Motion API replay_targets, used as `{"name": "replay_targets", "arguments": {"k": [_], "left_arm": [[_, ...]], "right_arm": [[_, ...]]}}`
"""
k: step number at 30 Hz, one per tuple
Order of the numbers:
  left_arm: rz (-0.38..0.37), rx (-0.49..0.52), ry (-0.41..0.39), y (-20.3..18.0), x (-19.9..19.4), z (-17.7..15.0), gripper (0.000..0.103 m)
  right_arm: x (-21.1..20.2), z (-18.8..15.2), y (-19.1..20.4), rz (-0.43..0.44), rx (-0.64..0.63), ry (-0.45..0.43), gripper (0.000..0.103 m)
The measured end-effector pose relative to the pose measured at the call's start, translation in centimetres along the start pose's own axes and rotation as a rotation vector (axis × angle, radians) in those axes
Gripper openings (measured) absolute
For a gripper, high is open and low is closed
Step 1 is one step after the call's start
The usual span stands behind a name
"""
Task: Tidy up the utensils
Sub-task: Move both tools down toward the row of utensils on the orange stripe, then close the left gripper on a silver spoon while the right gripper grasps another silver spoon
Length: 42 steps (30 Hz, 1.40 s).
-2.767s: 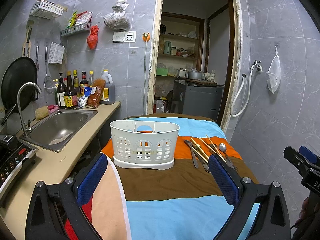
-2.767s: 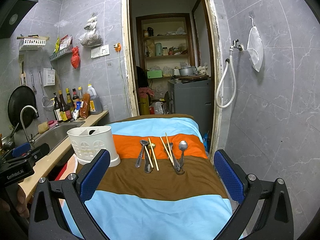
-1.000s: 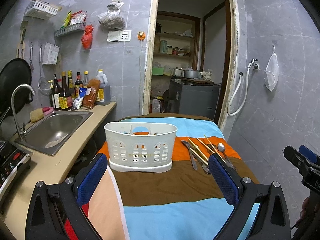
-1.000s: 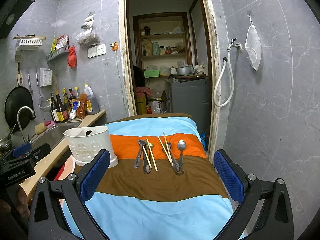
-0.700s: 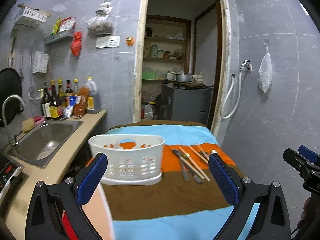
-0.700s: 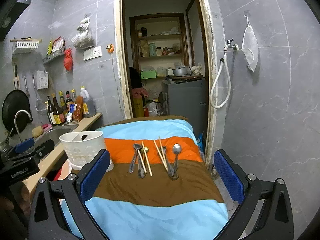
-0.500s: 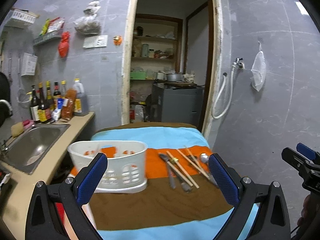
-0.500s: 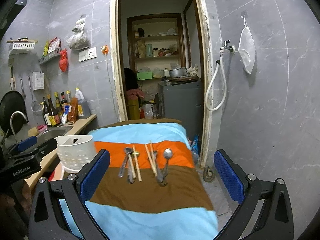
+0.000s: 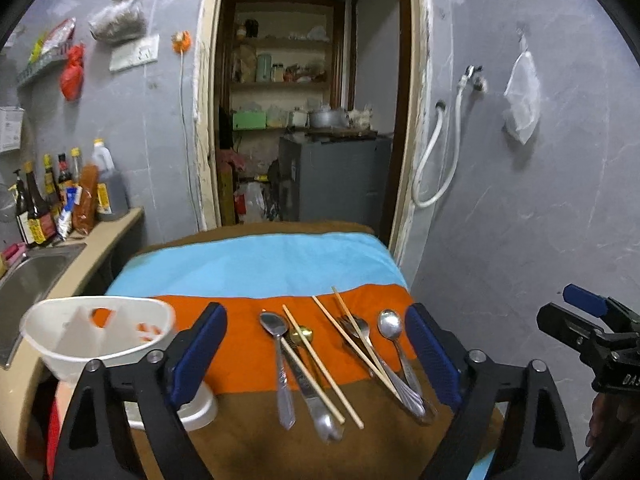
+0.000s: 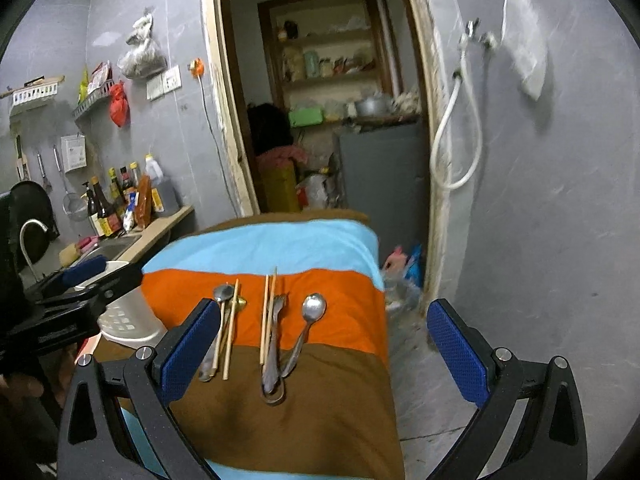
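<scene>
While both jaws stand wide apart and empty, the left gripper [image 9: 316,354] has swung from the caddy [image 9: 96,332] toward the utensils [image 9: 344,356]; the right gripper [image 10: 324,348] nears them.

My left gripper [image 9: 316,354] is wide open, and its two blue pads [image 9: 198,354] stand far apart with nothing between them. It is held level and looks forward, a little downward. My right gripper [image 10: 326,354] is wide open too, and its blue pads [image 10: 458,354] hold nothing. It is tilted a little to one side. Each gripper shows in the other's view at the edge: the right one at the far right of the left view, the left one at the far left of the right view. Both hang in the air, well apart from each other.
</scene>
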<state>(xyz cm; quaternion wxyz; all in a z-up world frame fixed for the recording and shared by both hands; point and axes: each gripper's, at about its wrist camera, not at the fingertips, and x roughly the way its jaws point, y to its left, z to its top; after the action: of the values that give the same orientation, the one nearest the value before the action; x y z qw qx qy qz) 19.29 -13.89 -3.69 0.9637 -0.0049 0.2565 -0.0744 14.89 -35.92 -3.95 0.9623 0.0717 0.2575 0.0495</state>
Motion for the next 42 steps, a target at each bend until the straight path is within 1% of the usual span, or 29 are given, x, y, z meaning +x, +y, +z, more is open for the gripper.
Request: {"name": "replay_targets", "arguments": {"k": [2,4,5,6,8,9,10,11,13,14,16,18,20,22,27,31,34,35,38,41,42], "left_arm": [[0.016,-0.009,0.025,-0.2,2.2,0.1,0.08],[0.03,-0.014,0.058,-0.2,4.2,0.0,0.073],[0.039,-0.016,0.077,-0.1,5.3,-0.1,0.07],[0.049,-0.018,0.09,-0.2,6.1,-0.3,0.068],[0.08,-0.032,0.131,0.3,8.2,-0.6,0.061],[0.09,-0.042,0.149,0.5,9.0,-0.7,0.058],[0.102,-0.054,0.172,0.8,9.8,-0.8,0.053],[0.114,-0.071,0.199,1.2,10.7,-0.9,0.049],[0.126,-0.118,0.251,2.2,12.4,-1.2,0.043],[0.132,-0.138,0.268,2.7,13.0,-1.3,0.04],[0.145,-0.181,0.305,3.5,14.1,-1.5,0.037],[0.151,-0.213,0.327,4.2,14.8,-1.5,0.034],[0.153,-0.247,0.345,4.9,15.3,-1.6,0.029],[0.149,-0.274,0.361,5.0,15.9,-1.6,0.027],[0.089,-0.369,0.404,6.2,17.1,-2.2,0.024],[0.065,-0.378,0.434,6.0,17.9,-2.4,0.023],[0.053,-0.409,0.444,6.1,18.0,-2.2,0.018],[0.048,-0.41,0.442,6.0,17.8,-2.2,0.014],[0.044,-0.387,0.439,5.6,17.6,-1.8,0.008],[0.048,-0.353,0.437,5.2,17.5,-1.3,0.005],[0.047,-0.343,0.438,5.1,17.5,-1.2,0.005]], "right_arm": [[2.5,-0.1,-0.7,0.036,0.001,0.028,0.096],[4.7,-0.3,-1.0,0.059,-0.002,0.049,0.089],[6.2,-0.5,-1.2,0.078,-0.001,0.064,0.087],[6.9,-0.7,-1.1,0.087,-0.001,0.071,0.083],[9.6,-1.2,-1.2,0.124,0.01,0.101,0.076],[10.7,-1.4,-1.3,0.138,0.015,0.113,0.07],[11.8,-1.6,-1.4,0.152,0.019,0.126,0.066],[12.6,-1.8,-1.4,0.162,0.021,0.135,0.063],[15.0,-2.3,-1.3,0.186,0.021,0.171,0.052],[15.9,-2.5,-1.3,0.194,0.025,0.187,0.048],[18.0,-2.9,-1.3,0.219,0.035,0.225,0.041],[19.7,-3.3,-1.1,0.233,0.024,0.256,0.032],[20.9,-3.6,-1.2,0.25,0.021,0.281,0.03],[21.9,-4.0,-1.4,0.259,0.02,0.309,0.03],[23.9,-4.5,-1.1,0.289,0.019,0.351,0.028],[24.7,-4.8,-1.0,0.314,0.023,0.369,0.028],[25.2,-4.6,-1.3,0.336,0.03,0.379,0.028],[25.4,-4.4,-1.1,0.339,0.031,0.384,0.028],[25.6,-4.5,-1.5,0.341,0.024,0.394,0.028],[25.4,-4.3,-1.1,0.339,0.02,0.398,0.028],[25.5,-4.3,-1.1,0.344,0.021,0.403,0.023]]}}
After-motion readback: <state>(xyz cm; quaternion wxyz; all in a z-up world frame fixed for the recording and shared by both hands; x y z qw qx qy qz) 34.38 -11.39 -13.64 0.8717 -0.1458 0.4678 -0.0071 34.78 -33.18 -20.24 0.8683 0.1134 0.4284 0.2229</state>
